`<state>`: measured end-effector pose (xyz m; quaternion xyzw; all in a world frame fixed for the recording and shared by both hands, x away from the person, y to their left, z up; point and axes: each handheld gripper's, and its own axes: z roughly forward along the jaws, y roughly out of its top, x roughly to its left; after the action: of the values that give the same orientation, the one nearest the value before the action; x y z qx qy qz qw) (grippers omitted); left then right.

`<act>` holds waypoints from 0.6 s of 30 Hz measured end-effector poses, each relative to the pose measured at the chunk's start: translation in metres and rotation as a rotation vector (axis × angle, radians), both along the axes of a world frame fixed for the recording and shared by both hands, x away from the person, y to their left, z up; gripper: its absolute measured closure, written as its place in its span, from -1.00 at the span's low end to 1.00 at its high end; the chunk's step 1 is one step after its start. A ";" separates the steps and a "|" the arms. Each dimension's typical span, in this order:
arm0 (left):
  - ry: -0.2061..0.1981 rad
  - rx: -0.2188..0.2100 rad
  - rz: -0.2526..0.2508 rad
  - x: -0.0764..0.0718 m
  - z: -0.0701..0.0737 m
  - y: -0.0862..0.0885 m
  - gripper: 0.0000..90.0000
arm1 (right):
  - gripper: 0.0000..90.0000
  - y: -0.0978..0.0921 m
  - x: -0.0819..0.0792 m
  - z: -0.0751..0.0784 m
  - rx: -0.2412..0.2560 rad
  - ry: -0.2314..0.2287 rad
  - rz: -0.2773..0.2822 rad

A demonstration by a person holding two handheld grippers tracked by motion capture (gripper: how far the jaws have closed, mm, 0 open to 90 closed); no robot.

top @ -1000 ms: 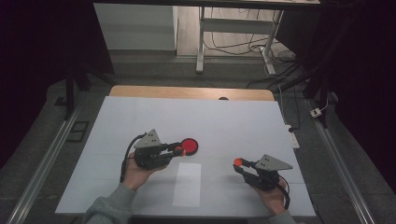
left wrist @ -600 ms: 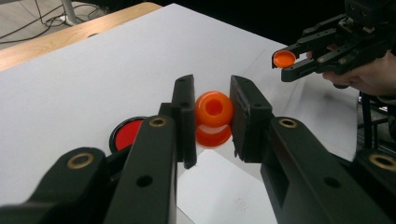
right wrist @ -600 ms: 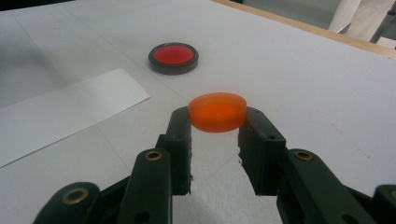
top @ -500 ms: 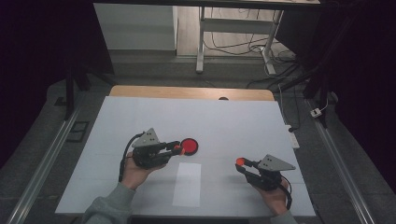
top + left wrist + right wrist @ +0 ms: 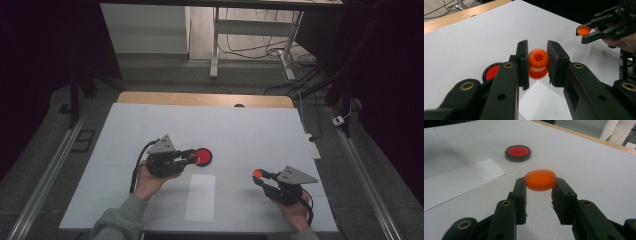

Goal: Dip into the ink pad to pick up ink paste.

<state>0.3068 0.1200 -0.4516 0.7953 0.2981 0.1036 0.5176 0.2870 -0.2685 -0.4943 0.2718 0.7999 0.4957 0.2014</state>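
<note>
My left gripper (image 5: 537,55) is shut on a small orange piece (image 5: 538,58) with a round hole in its top, held just above the table. In the high view the left gripper (image 5: 191,156) sits at the table's middle left, its tips right beside a red disc in a black rim (image 5: 203,156). That disc (image 5: 491,72) lies flat behind the left jaw. My right gripper (image 5: 540,185) is shut on a flat orange cap (image 5: 540,179), held off the table at the front right (image 5: 258,174).
A white paper strip (image 5: 201,197) lies flat near the front edge between the two hands. The white tabletop (image 5: 250,130) ends in a wooden edge (image 5: 200,98) at the back. The red disc (image 5: 518,152) lies beyond the right gripper's cap.
The right gripper has drifted very slightly to the right with its cap. The left gripper and the red disc stay about where they were.
</note>
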 end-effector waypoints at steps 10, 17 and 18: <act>-0.010 0.028 0.008 0.009 0.000 -0.002 0.61 | 0.44 -0.005 0.000 -0.002 0.006 0.011 -0.015; 0.000 0.056 0.007 0.019 -0.007 -0.008 0.61 | 0.44 -0.005 -0.001 -0.001 0.001 0.001 -0.016; 0.002 0.059 0.010 0.021 -0.008 -0.009 0.61 | 0.44 -0.005 -0.001 -0.001 0.001 0.001 -0.017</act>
<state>0.3281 0.1110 -0.4593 0.8087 0.2993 0.1142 0.4933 0.2863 -0.2738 -0.4950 0.2789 0.7975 0.4941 0.2049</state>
